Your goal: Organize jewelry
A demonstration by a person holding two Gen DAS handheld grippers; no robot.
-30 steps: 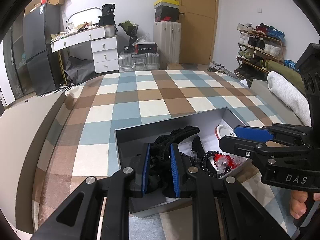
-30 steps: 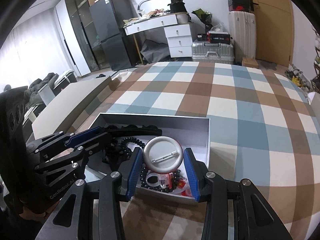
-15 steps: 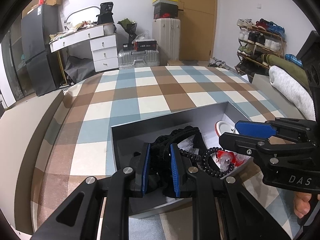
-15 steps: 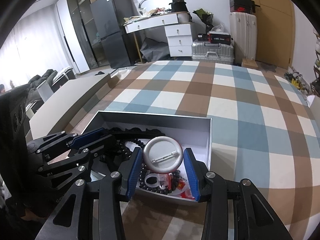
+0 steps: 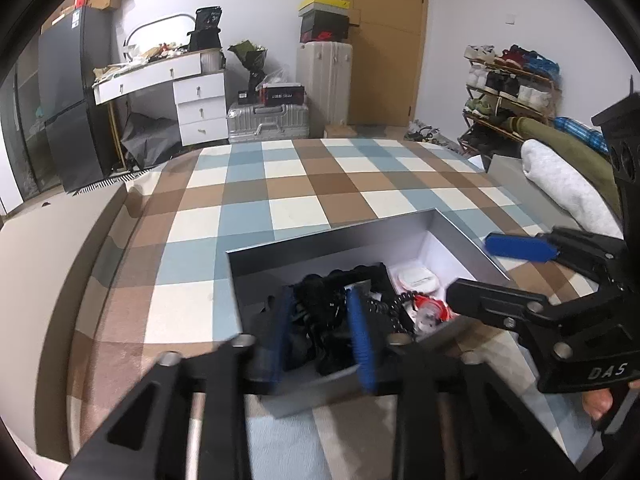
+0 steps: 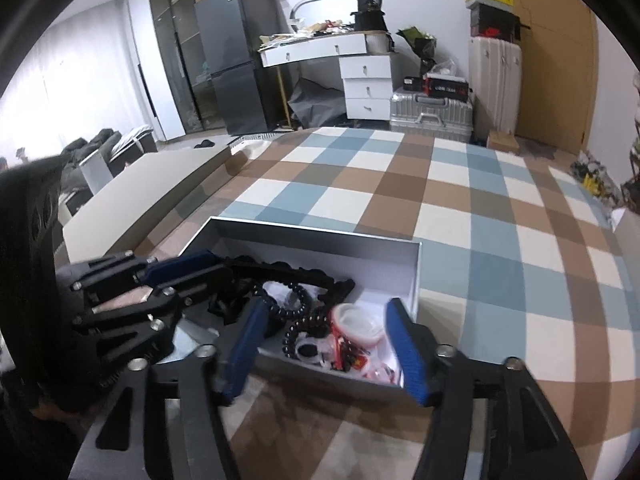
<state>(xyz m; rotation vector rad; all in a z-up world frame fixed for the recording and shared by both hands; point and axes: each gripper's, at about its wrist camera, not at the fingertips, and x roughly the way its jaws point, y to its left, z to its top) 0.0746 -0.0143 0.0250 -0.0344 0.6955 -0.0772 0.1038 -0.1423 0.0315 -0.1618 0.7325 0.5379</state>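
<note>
- Checked bedding (image 5: 304, 184) in blue, brown and cream squares covers the surface we work over, and it fills the middle of both wrist views.
- At the back of the room, going left to right in the left wrist view, we see a dark fridge (image 5: 72, 108), a white desk with drawers (image 5: 192, 96), a silver suitcase (image 5: 268, 120) lying flat, an upright cream suitcase (image 5: 324, 80), a wooden door (image 5: 384, 40) and a shoe rack (image 5: 508, 92).
- On the bedding sits the grey open box (image 5: 304, 248) that holds the jewelry: a black strap-like tangle (image 5: 332, 300) on its left side, a string of black beads (image 6: 294, 312) in the middle, and a round white badge (image 5: 416, 280) with red and clear pieces (image 6: 352, 340) on its right side.
- Our left gripper (image 5: 322, 336) tilts down into the box's left part; its jaws are opening, with the black tangle between the blue pads but no longer pinched.
- Our right gripper (image 6: 324, 344) tilts down over the box's near right corner; its jaws are opening wide, and the badge lies loose in the box below them.
</note>
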